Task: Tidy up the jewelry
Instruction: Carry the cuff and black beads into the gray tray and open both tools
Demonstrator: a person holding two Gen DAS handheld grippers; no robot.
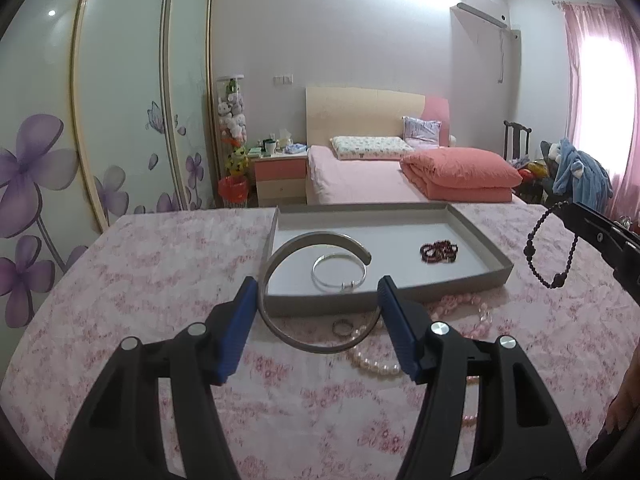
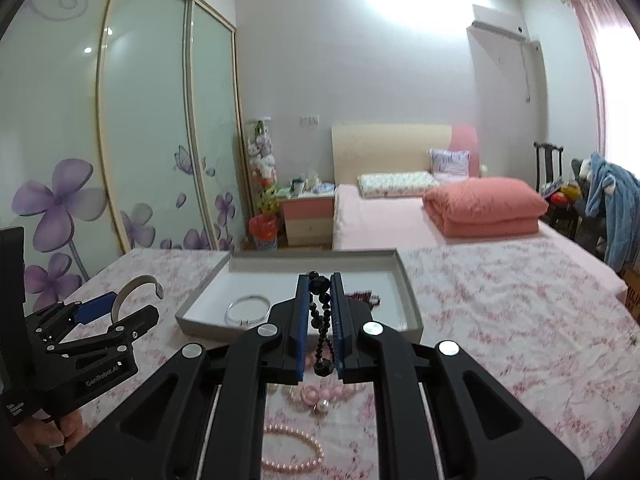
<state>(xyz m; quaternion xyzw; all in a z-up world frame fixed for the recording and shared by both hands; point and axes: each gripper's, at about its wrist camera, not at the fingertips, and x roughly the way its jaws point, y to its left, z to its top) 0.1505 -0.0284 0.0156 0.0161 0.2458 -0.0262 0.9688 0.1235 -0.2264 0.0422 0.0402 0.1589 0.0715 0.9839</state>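
Note:
A grey tray (image 1: pixel 472 280) (image 2: pixel 412 320) sits on the floral tablecloth and holds a thin silver bangle (image 1: pixel 339 273) (image 2: pixel 246 309) and a dark red bead bracelet (image 1: pixel 439 252). My left gripper (image 1: pixel 316 300) (image 2: pixel 120 312) holds a wide silver cuff bangle (image 1: pixel 280 324) (image 2: pixel 136 286) between its blue pads, lifted at the tray's near edge. My right gripper (image 2: pixel 320 288) (image 1: pixel 576 220) is shut on a black bead bracelet (image 2: pixel 322 320) (image 1: pixel 552 248), which hangs above the table to the right of the tray.
Loose on the cloth in front of the tray lie a white pearl strand (image 1: pixel 372 364), pink bead strands (image 2: pixel 296 460) (image 1: pixel 460 304) and a small ring (image 1: pixel 343 326). A bed (image 1: pixel 360 176) stands beyond the table.

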